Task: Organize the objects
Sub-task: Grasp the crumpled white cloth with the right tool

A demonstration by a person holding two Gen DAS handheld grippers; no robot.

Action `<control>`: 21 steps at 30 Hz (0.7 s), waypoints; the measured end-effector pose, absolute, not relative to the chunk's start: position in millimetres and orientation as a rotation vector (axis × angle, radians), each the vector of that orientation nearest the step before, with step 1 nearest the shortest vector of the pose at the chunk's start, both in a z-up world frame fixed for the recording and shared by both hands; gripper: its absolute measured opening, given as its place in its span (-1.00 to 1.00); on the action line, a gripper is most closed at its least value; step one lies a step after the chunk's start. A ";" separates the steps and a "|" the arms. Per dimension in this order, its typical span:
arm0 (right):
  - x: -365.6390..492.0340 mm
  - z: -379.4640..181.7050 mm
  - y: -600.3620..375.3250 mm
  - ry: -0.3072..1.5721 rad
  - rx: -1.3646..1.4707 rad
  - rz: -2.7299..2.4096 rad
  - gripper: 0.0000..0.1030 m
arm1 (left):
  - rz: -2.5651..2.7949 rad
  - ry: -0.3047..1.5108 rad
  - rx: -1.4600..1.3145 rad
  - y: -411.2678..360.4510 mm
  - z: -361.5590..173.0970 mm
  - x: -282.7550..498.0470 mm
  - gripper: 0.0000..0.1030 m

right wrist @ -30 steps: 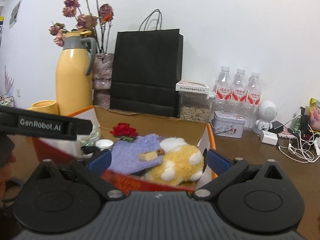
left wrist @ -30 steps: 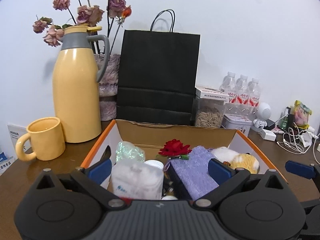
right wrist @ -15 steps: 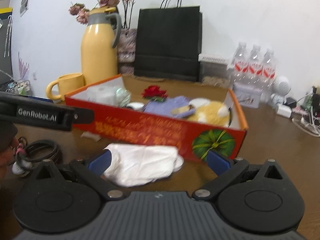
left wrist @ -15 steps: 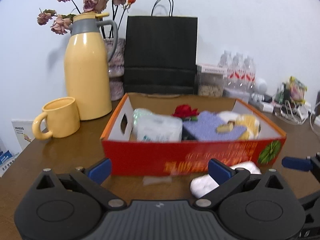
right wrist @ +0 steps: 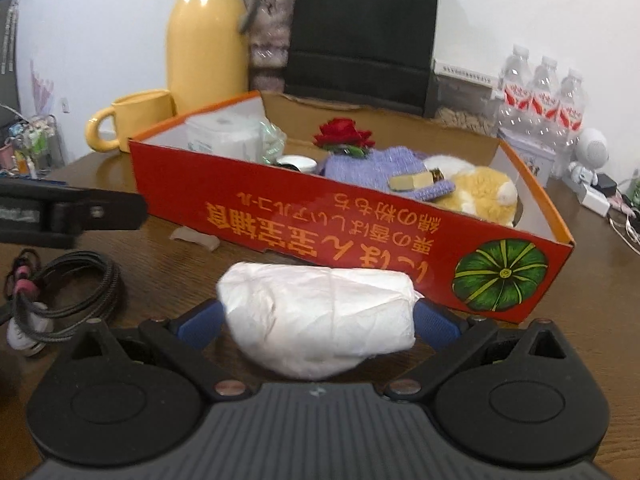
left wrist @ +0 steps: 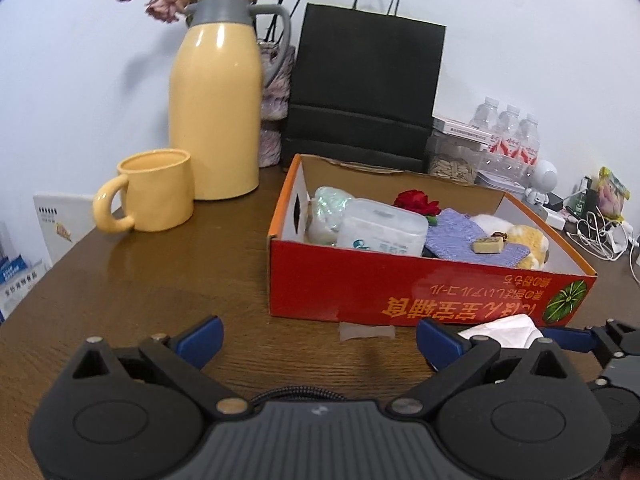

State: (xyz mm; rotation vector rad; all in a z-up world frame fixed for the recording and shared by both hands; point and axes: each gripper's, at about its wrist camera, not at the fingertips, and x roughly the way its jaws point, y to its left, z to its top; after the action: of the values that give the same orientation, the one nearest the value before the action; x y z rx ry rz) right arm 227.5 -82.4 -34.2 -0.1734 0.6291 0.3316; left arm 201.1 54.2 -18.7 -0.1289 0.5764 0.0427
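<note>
Right tongs (right wrist: 316, 326) flank tissue bundle (right wrist: 316, 316) before red box (right wrist: 360, 224).

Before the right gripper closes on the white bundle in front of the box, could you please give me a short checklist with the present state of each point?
1. White bundle lies between the right gripper fingers: ok.
2. Fingers already gripping it: cannot tell; they sit at its ends.
3. Left gripper open and holding nothing: ok.
4. Red box has free floor for the bundle: cannot tell; the contents look crowded.
5. Black cable outside the right fingers: ok.
</note>
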 end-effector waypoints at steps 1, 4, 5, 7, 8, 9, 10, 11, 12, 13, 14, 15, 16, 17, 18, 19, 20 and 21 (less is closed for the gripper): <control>230.3 -35.6 -82.0 0.645 -0.168 0.330 1.00 | 0.041 0.580 -0.134 55.2 -19.0 201.1 1.00; 230.1 -36.7 -80.4 0.646 -0.178 0.326 1.00 | 0.039 0.582 -0.135 55.7 -19.3 201.3 1.00; 230.0 -37.1 -79.2 0.647 -0.187 0.326 1.00 | 0.038 0.582 -0.132 55.2 -19.5 201.1 1.00; 228.5 -36.8 -78.3 0.642 -0.194 0.328 0.94 | 0.039 0.584 -0.127 54.5 -20.0 201.0 1.00; 227.4 -36.5 -79.0 0.638 -0.191 0.332 0.90 | 0.041 0.587 -0.126 54.3 -20.6 201.7 1.00; 227.5 -36.1 -79.7 0.636 -0.189 0.334 0.83 | 0.042 0.590 -0.125 54.2 -21.4 202.2 1.00; 226.5 -35.5 -80.5 0.632 -0.187 0.334 0.78 | 0.043 0.594 -0.126 54.3 -21.9 202.8 1.00; 225.2 -34.6 -81.3 0.626 -0.184 0.335 0.68 | 0.044 0.598 -0.126 54.5 -22.4 203.5 1.00; 223.8 -33.8 -82.3 0.619 -0.179 0.338 0.59 | 0.046 0.600 -0.127 54.6 -22.9 204.1 1.00; 222.8 -32.8 -83.4 0.615 -0.174 0.339 0.58 | 0.047 0.602 -0.128 54.9 -23.3 204.2 1.00; 221.7 -32.1 -84.7 0.611 -0.167 0.342 0.56 | 0.048 0.604 -0.129 55.3 -23.7 204.5 1.00; 220.5 -30.9 -86.4 0.601 -0.158 0.345 0.53 | 0.049 0.605 -0.129 55.3 -24.0 204.8 1.00; 218.2 -29.5 -88.5 0.585 -0.147 0.347 0.52 | 0.049 0.606 -0.129 55.0 -24.3 204.9 1.00; 216.5 -28.0 -90.3 0.570 -0.137 0.349 0.52 | 0.050 0.607 -0.129 54.8 -24.5 205.1 1.00; 213.5 -26.3 -93.5 0.550 -0.126 0.350 0.52 | 0.050 0.608 -0.129 55.2 -24.7 205.3 1.00; 210.0 -24.7 -96.7 0.529 -0.115 0.347 0.52 | 0.051 0.608 -0.130 55.4 -24.8 205.5 1.00; 207.0 -22.7 -100.5 0.514 -0.103 0.344 0.52 | 0.052 0.609 -0.131 55.5 -25.0 205.8 1.00; 204.1 -20.7 -105.5 0.501 -0.089 0.342 0.52 | 0.053 0.610 -0.131 55.5 -25.3 206.1 1.00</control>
State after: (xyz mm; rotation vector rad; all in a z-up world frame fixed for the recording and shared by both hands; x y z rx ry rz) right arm 204.1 -105.5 -20.7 -0.0893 0.5010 0.3421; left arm 206.1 55.5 -25.3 -0.1315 0.6099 0.0532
